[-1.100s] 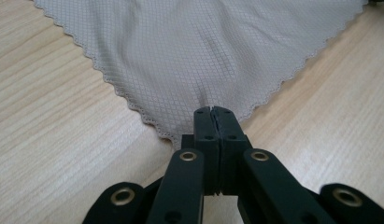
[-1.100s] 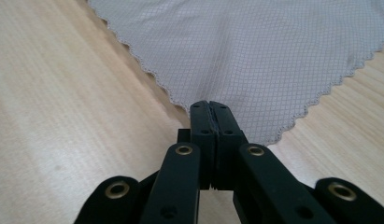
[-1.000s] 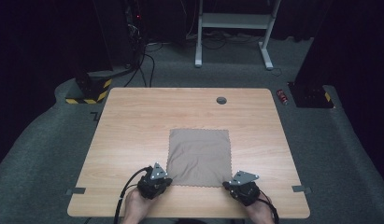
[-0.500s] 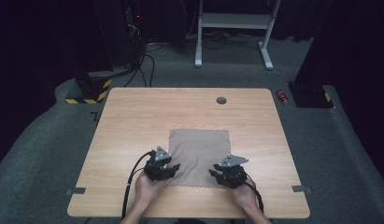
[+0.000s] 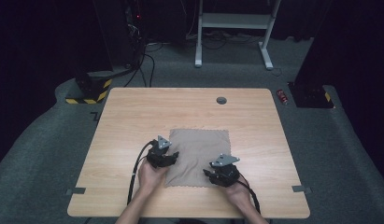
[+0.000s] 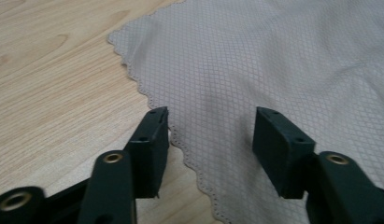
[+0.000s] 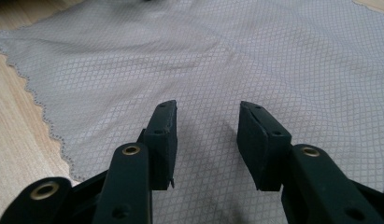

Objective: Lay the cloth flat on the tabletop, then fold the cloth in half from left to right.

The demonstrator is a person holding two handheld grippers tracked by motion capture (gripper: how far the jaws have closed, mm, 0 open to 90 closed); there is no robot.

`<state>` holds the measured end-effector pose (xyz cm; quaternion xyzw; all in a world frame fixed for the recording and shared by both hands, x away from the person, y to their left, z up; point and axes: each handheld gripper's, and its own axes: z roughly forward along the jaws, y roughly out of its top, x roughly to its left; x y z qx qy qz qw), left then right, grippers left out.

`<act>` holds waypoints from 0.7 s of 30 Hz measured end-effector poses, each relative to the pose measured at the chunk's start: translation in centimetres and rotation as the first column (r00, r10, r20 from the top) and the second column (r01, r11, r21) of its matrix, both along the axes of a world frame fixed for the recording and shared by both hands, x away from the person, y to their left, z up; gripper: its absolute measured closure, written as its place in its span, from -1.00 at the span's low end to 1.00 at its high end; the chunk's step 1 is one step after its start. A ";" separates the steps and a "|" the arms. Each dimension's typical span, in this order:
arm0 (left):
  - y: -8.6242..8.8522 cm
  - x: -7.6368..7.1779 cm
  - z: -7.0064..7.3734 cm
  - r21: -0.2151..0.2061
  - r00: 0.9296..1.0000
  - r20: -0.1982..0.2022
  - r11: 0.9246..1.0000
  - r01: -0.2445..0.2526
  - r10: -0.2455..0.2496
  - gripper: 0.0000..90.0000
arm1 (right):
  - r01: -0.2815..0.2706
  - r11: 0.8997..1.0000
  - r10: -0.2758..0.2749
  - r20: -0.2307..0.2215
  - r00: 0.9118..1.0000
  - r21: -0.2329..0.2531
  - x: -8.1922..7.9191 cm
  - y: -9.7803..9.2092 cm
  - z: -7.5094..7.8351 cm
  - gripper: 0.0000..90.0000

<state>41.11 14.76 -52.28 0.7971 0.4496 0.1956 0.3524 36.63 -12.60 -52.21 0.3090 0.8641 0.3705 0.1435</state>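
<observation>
Where the wooden worktop (image 5: pixel 133 116) carries a square grey-brown cloth (image 5: pixel 201 149), the cloth lies flat in the near half, roughly centred between the side edges. The left gripper (image 5: pixel 167 156) sits at the cloth's left edge, held by the person's left hand (image 5: pixel 150 175); in the left gripper view its fingers (image 6: pixel 154 140) stand apart, one over bare wood just beside the scalloped hem, the other over the diamond-patterned weave (image 6: pixel 273 60), holding nothing. The right gripper (image 5: pixel 216 173), held in the right hand (image 5: pixel 238 191), rests over the cloth's near right corner; in the right gripper view its fingers (image 7: pixel 164 135) are likewise spread, both above the fabric (image 7: pixel 203 56), gripping nothing. A small dark round grommet (image 5: pixel 221 100) marks the worktop's far side.
</observation>
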 end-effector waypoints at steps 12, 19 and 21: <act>1.0 0.6 0.2 -0.030 0.997 -0.033 0.997 -0.074 0.073 -0.03 | 0.011 1.000 -0.011 -0.013 1.000 -0.002 -0.2 1.0 0.6 0.24; 1.6 1.7 1.3 -0.037 0.995 -0.049 0.996 -0.084 0.082 -0.06 | -0.015 1.000 0.015 -0.006 1.000 0.010 -0.3 1.7 0.7 0.30; 2.0 2.4 1.8 -0.057 0.995 -0.039 0.994 -0.091 0.089 -0.05 | -0.019 0.999 0.019 -0.004 1.000 0.034 -0.5 2.0 1.0 0.33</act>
